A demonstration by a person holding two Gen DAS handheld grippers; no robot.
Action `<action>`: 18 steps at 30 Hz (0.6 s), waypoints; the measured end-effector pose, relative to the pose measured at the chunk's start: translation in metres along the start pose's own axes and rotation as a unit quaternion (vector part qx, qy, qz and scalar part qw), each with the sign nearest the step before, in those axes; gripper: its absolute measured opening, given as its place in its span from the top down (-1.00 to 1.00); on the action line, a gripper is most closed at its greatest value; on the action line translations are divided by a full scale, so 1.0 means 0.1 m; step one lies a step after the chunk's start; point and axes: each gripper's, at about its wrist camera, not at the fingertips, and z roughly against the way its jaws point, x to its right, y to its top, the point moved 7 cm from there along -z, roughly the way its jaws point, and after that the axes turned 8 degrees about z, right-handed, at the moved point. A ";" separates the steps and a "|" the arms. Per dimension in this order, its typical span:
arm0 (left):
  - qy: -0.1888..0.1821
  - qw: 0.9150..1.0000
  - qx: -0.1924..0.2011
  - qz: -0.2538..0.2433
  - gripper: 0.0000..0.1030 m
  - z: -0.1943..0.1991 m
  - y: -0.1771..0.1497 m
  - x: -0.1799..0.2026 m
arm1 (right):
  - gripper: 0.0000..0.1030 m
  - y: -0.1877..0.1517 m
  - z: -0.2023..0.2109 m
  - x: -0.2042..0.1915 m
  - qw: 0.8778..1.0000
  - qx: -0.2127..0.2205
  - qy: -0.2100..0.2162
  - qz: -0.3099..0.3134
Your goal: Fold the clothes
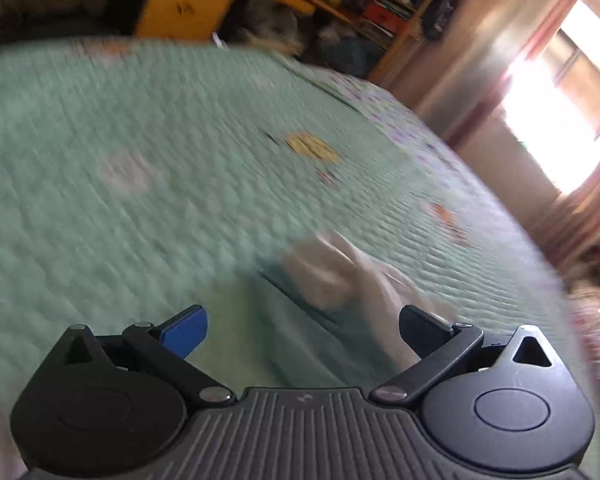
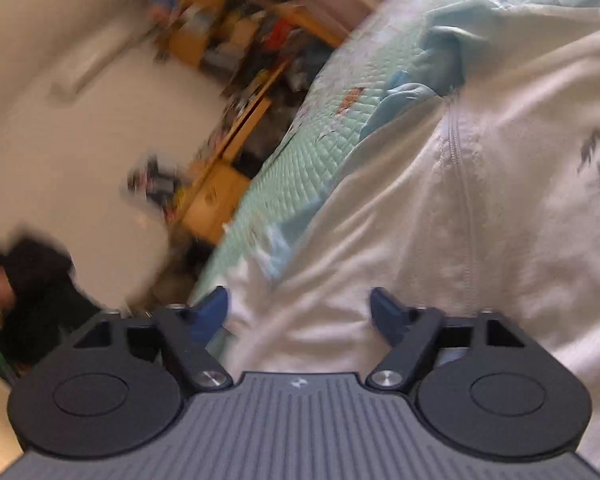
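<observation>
White top on the bed, both grippers empty and wide

The white zip top (image 2: 460,200) lies spread over the green quilt (image 2: 300,148), with a pale blue garment (image 2: 440,52) bunched just beyond it. The right gripper (image 2: 300,312) hangs over the top's near edge, jaws wide, cloth below them but not pinched. The left gripper (image 1: 304,328) is also spread wide and empty above the quilt, with a blurred white fold (image 1: 332,272) just ahead of it. Risk, as I judge it: closing now could catch quilt along with cloth, or one layer only, and drag the fold crooked. Both views are smeared; the top's far edges are cut off, and its sleeves cannot be made out.
</observation>
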 end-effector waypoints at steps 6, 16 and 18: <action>-0.058 0.996 -0.021 0.066 -0.98 -0.16 -0.31 0.00 | -0.59 0.08 0.05 -0.02 1.000 0.011 -0.014 0.019; -0.048 0.997 0.021 0.058 -0.35 -0.29 -0.35 -0.15 | -0.59 0.05 0.06 0.11 0.999 0.012 -0.026 0.029; -0.037 0.998 0.020 0.049 -0.04 -0.34 -0.33 -0.16 | -0.59 0.06 0.05 0.10 0.999 0.012 -0.026 0.029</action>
